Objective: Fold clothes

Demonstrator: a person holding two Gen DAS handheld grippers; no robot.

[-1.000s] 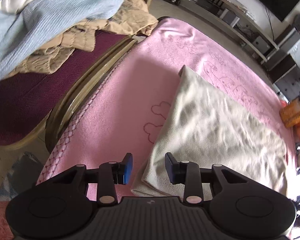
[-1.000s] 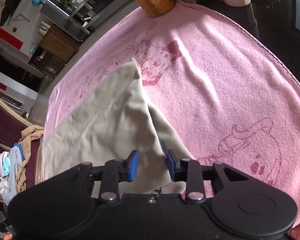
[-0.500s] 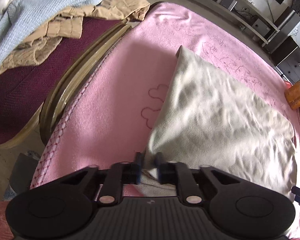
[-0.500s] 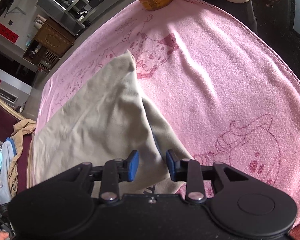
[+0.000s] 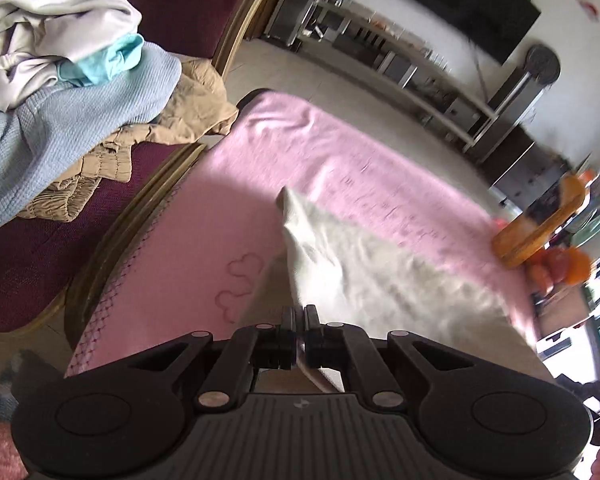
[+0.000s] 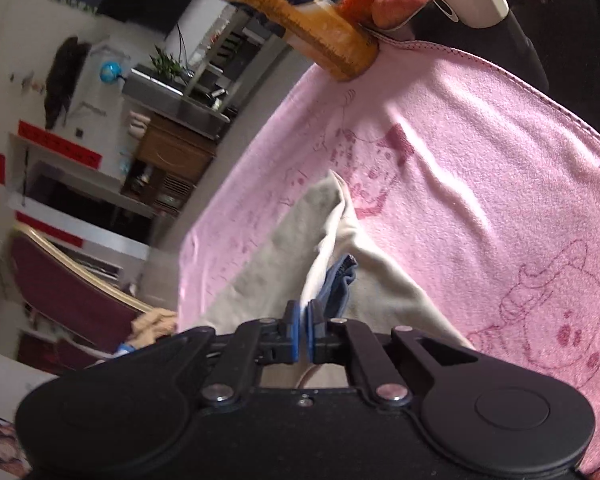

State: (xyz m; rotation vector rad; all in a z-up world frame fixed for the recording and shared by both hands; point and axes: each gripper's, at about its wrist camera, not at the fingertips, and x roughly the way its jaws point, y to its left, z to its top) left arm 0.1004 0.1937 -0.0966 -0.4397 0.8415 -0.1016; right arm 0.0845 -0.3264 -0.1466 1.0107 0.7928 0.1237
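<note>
The pink towel [image 5: 340,168] covers the tabletop. On it lies the beige garment [image 5: 380,280], at the 12 o'clock side of both tongs, its near edge raised off the towel. A pile of clothes [image 5: 80,112] rests on the red chair [image 5: 32,264] at 10 o'clock in the left view. An orange bottle [image 6: 316,36] stands at the towel's far edge. The left tongs [image 5: 300,314] are clamped on the garment's edge. The right tongs [image 6: 303,316] are clamped on another part of that edge.

Right gripper [image 6: 302,320] fingers pinch the beige garment [image 6: 268,280] above the pink towel [image 6: 480,200].
</note>
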